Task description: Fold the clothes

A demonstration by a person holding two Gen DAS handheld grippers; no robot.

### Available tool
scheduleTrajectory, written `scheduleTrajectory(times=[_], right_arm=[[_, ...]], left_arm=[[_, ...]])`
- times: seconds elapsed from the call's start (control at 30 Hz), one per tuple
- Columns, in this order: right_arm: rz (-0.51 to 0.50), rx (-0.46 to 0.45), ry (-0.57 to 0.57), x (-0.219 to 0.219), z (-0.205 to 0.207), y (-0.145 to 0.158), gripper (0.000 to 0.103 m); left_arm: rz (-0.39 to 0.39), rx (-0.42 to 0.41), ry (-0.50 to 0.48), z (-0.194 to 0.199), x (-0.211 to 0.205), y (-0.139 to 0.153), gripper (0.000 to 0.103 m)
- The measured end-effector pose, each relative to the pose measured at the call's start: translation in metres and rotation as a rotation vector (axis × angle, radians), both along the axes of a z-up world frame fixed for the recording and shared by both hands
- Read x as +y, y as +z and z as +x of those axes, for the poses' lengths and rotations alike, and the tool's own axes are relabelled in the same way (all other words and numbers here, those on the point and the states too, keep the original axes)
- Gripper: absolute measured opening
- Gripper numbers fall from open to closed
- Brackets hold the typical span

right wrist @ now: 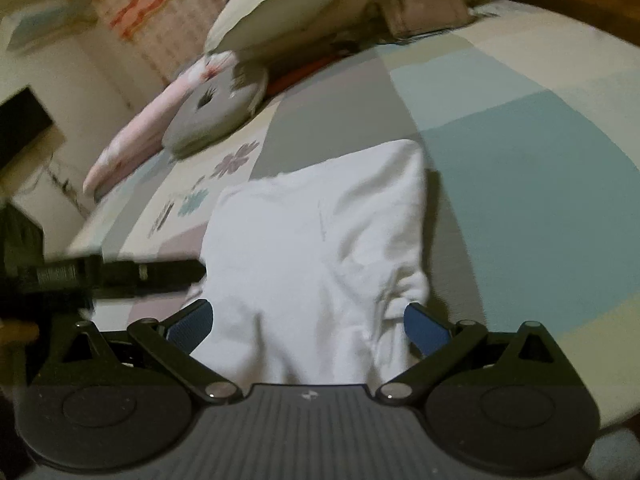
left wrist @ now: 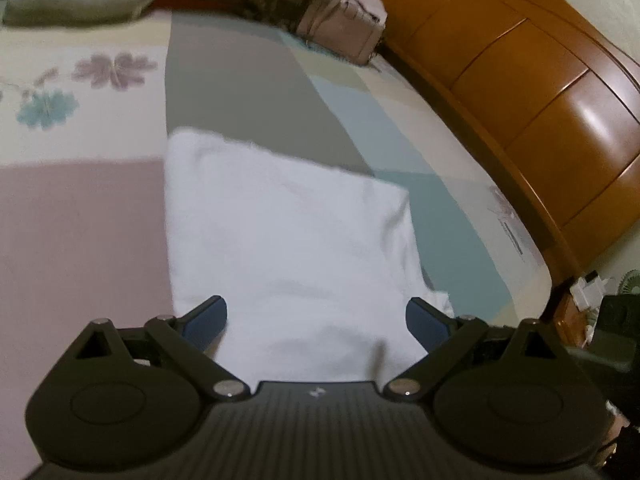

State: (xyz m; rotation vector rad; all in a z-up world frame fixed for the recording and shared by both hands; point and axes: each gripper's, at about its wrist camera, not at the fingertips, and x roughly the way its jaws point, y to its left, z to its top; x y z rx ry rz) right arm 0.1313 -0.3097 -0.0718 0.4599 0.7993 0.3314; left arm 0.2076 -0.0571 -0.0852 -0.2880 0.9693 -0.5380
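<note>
Hovering over white garment [left wrist: 288, 240] at frame centre on patchwork bedspread [left wrist: 80, 220]; left gripper [left wrist: 316, 322] wide, right gripper [right wrist: 308, 320] wide, neither holding cloth; garment already compact rectangle, near edge bunched lower right: either mid-fold or finished

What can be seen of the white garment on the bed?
The white garment is plain, soft-looking fabric, folded into a rough rectangle and lying flat on the patchwork bedspread. Its near right edge is bunched. Both the left gripper and right gripper are open over its near end; contact unclear.
</note>
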Motion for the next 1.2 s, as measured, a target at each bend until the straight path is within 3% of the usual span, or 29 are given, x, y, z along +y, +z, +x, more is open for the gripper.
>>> scheduleTrajectory(times=[0.13, 0.27, 0.33, 0.47, 0.63, 0.8, 1.03, 1.2], right_arm=[[-0.011, 0.016, -0.025, -0.004, 0.002, -0.004, 0.103], [-0.004, 0.011, -0.045, -0.012, 0.002, -0.004, 0.103], [0.010, 0.010, -0.068, -0.016, 0.003, -0.004, 0.103], [0.020, 0.018, -0.085, -0.022, 0.003, -0.004, 0.103], [-0.004, -0.002, -0.060, -0.016, 0.001, 0.003, 0.103], [-0.009, -0.010, -0.047, -0.012, 0.002, 0.006, 0.103], [-0.006, -0.014, -0.036, -0.010, 0.004, 0.008, 0.103], [0.059, 0.022, -0.067, -0.019, 0.012, 0.001, 0.103]], left_arm=[[0.031, -0.002, -0.004, -0.002, -0.005, -0.003, 0.096], [0.013, -0.056, -0.072, -0.005, -0.014, 0.014, 0.096], [0.010, -0.041, -0.087, -0.004, -0.019, 0.007, 0.096], [0.034, -0.022, -0.082, -0.004, -0.023, -0.008, 0.096], [0.067, -0.062, -0.079, -0.007, -0.023, 0.007, 0.096], [0.101, -0.035, -0.041, -0.002, -0.017, -0.009, 0.096], [0.053, -0.060, 0.036, 0.000, 0.007, 0.005, 0.096], [0.040, -0.014, 0.142, 0.007, 0.034, -0.008, 0.096]])
